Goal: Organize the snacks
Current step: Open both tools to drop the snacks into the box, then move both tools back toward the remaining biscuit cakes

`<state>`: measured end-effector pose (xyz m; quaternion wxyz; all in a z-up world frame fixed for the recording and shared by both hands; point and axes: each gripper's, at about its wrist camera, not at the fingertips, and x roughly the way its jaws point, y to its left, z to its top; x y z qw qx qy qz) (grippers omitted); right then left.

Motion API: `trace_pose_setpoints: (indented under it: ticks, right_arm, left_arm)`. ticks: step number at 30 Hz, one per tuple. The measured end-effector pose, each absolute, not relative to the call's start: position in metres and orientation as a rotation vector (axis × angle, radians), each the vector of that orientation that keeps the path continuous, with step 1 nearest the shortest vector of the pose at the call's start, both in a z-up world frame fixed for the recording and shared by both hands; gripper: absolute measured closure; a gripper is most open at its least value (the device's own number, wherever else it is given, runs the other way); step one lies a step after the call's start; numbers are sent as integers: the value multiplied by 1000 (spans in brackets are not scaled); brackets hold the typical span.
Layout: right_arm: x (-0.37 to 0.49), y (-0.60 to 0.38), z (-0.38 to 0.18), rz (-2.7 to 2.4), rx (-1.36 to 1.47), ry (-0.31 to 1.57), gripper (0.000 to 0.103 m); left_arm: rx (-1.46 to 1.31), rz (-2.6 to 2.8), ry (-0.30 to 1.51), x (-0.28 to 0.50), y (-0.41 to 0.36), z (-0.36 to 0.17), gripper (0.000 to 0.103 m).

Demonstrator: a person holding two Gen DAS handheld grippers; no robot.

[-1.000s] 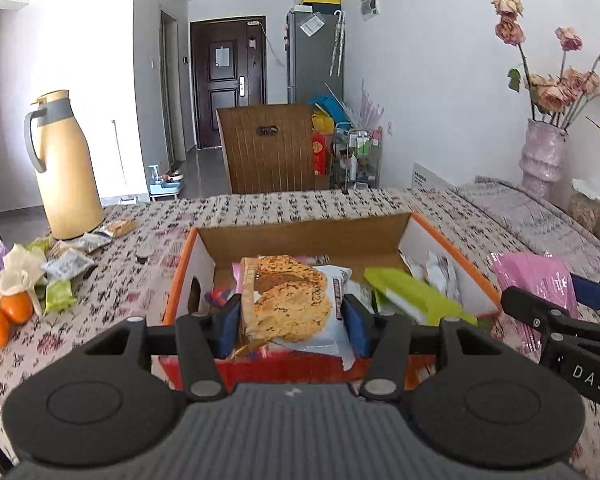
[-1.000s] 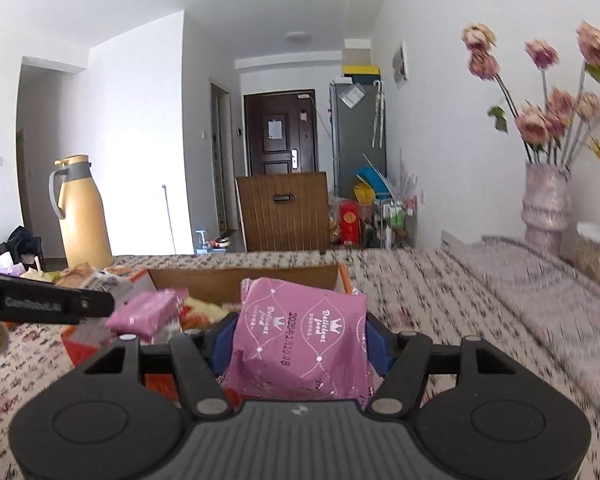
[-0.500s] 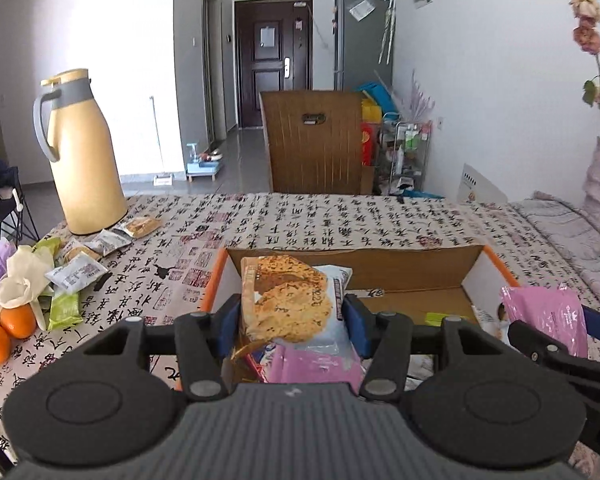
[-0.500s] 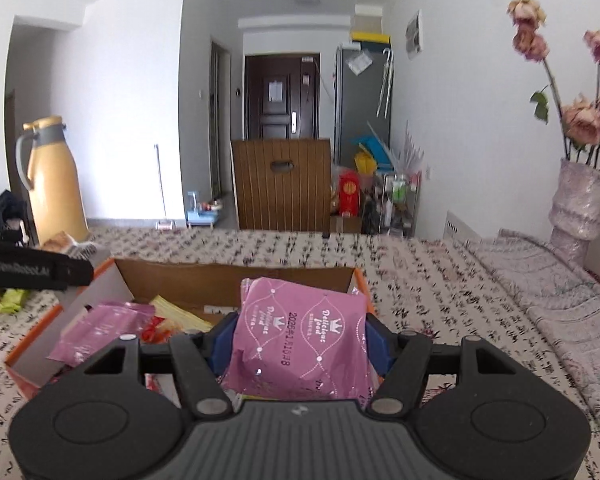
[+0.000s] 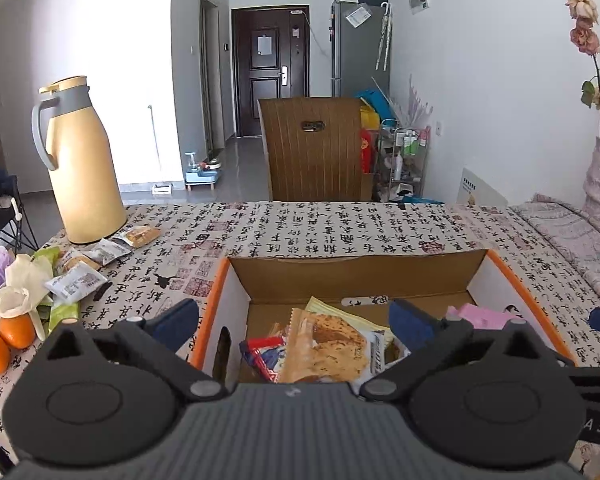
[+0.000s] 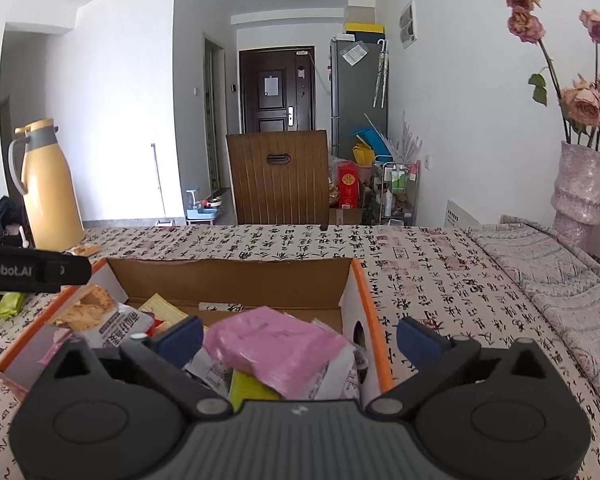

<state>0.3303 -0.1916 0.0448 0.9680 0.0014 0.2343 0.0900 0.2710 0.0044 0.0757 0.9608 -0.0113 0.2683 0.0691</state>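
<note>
Your left gripper [image 5: 294, 326] is low in the middle of the left wrist view, over the near edge of the cardboard box [image 5: 356, 278]. Its jaws are opening wide and nothing is pinched. The cookie pack [image 5: 326, 346] lies in the box below the gap, leaning on other wrappers, and neither blue pad [image 5: 410, 326] touches it.

Your right gripper [image 6: 300, 338] is low in the middle of the right wrist view, over the right end of the same box [image 6: 228, 276]. Its jaws are opening wide too. The pink pack [image 6: 276, 344] lies on top of the pile in the box, between the two blue pads but apart from both. The pad on the right [image 6: 418, 342] sits outside the box's orange edge.

More snacks are still out on the tablecloth [image 5: 340, 224]. In the left wrist view, small snack packs [image 5: 80, 276] lie at the left of the frame, near the yellow jug [image 5: 80, 160]. Two oranges [image 5: 6, 340] sit at the far left edge, beside something white that I cannot make out.

A vase of dried roses [image 6: 578, 184] stands at the right of the right wrist view, well apart from the box.
</note>
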Motion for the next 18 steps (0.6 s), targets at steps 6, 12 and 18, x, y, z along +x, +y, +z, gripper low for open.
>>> trace_pose_setpoints:
  ticks: [6,12,18]
  right_arm:
    - [310,-205,44,173,32,468,0]
    - [283,-220,43,163,32,462,0]
    - [256,-240,35,157,35,468,0]
  left_arm:
    - [-44,133,551,257,8,73,0]
    - [-62,107,561,231,7,69,0]
    - [-43,65,599,206,-11,58,0]
